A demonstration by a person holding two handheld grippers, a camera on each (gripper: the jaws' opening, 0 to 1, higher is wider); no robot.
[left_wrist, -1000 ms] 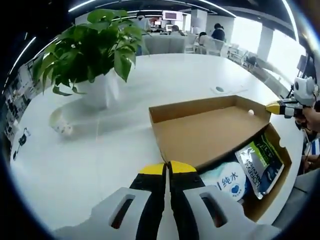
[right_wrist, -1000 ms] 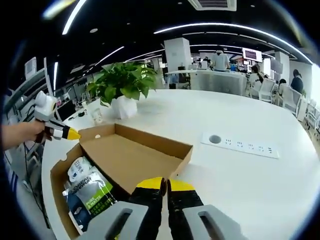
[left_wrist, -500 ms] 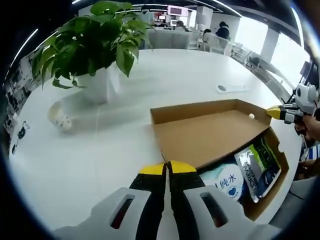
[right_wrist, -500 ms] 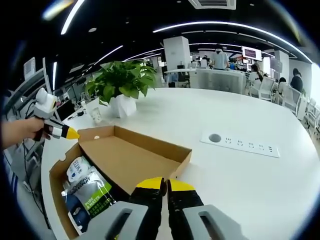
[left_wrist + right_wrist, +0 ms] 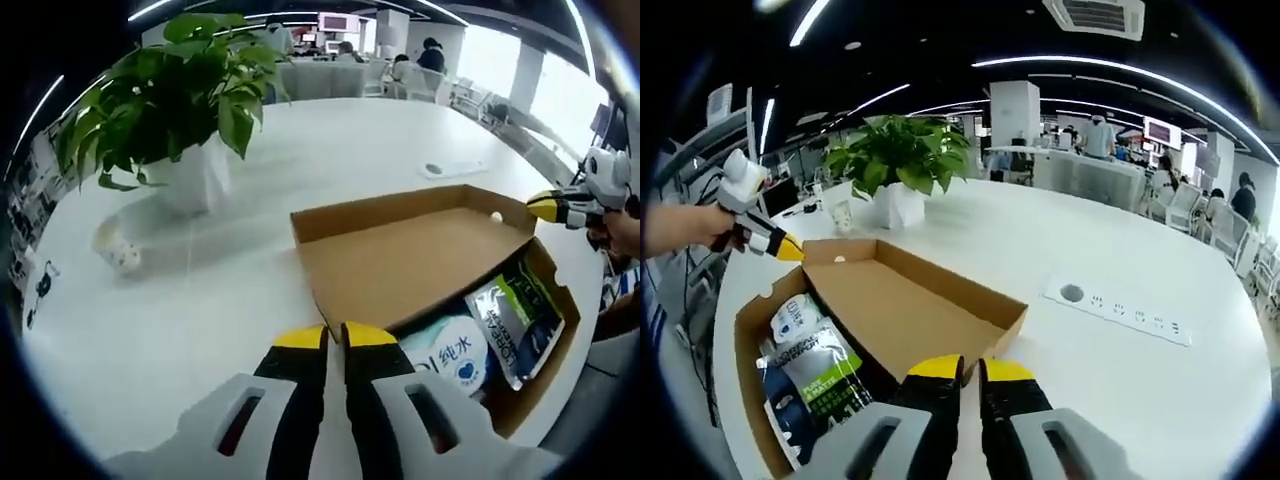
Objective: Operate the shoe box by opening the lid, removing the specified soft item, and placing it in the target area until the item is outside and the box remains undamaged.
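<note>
The brown cardboard shoe box (image 5: 520, 400) lies open; at 4 o'clock inside, a white pouch (image 5: 452, 358) reads "纯水". Both tools (image 5: 333, 337) (image 5: 960, 367) are pressed together.

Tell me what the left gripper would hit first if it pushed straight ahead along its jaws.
Most likely the near edge of the open cardboard lid, which lies flat on the white table just past the left gripper. The jaws look shut. Depth is unclear, so it could pass just above that edge.

Grey left gripper (image 5: 332, 338) and right gripper (image 5: 958, 368), yellow-tipped black jaws.
</note>
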